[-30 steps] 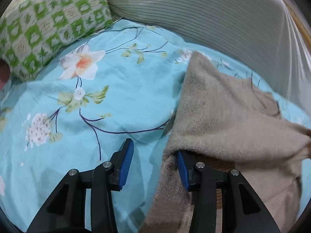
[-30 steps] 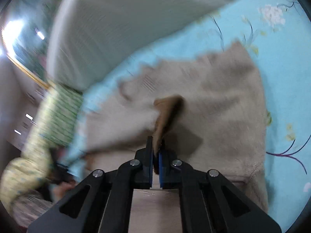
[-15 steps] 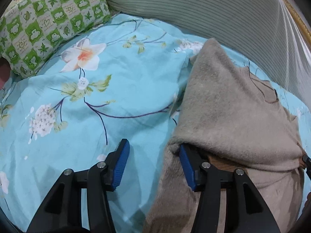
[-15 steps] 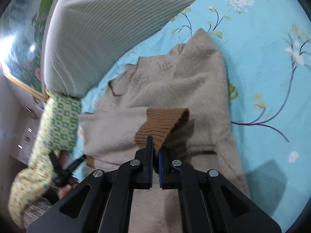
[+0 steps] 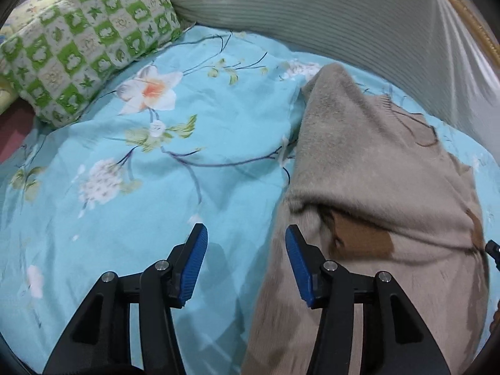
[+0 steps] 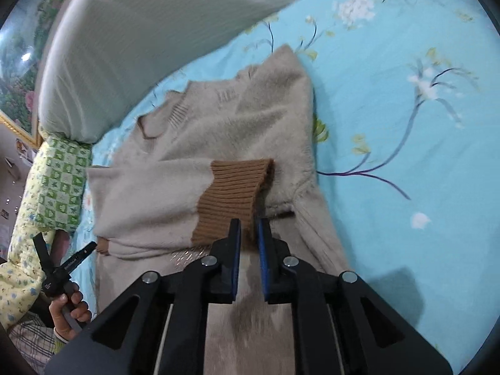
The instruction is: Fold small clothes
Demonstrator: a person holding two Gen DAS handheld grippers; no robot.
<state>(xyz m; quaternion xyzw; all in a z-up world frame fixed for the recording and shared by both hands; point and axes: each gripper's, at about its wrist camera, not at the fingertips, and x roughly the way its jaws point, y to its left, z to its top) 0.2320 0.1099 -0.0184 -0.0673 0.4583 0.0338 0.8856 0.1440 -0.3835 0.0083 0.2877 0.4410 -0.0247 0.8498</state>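
A beige fuzzy sweater [image 5: 375, 168] lies on the blue floral bedsheet [image 5: 156, 187], with its left sleeve folded across the body. My left gripper [image 5: 245, 234] stands open just left of the sweater's edge, over the sheet, with nothing between its fingers. In the right wrist view the sweater [image 6: 237, 118] shows its other sleeve laid over the chest, ending in a brown ribbed cuff [image 6: 234, 193]. The jaws of my right gripper [image 6: 248, 223] are opening, and the cuff's lower edge sits loosely in the narrow gap. A hand holds the left gripper [image 6: 65, 242] at the lower left.
A green-and-white checked pillow [image 5: 81, 43] lies at the sheet's far left. A large grey-green striped cushion [image 5: 343, 15] runs along the back, behind the sweater's collar. In the right wrist view the sheet [image 6: 406, 156] stretches out to the right of the sweater.
My right gripper has brought the brown cuff down flat onto the sweater's body and parted its jaws. My left gripper has drawn back, and the sweater's edge no longer drapes over its right finger.
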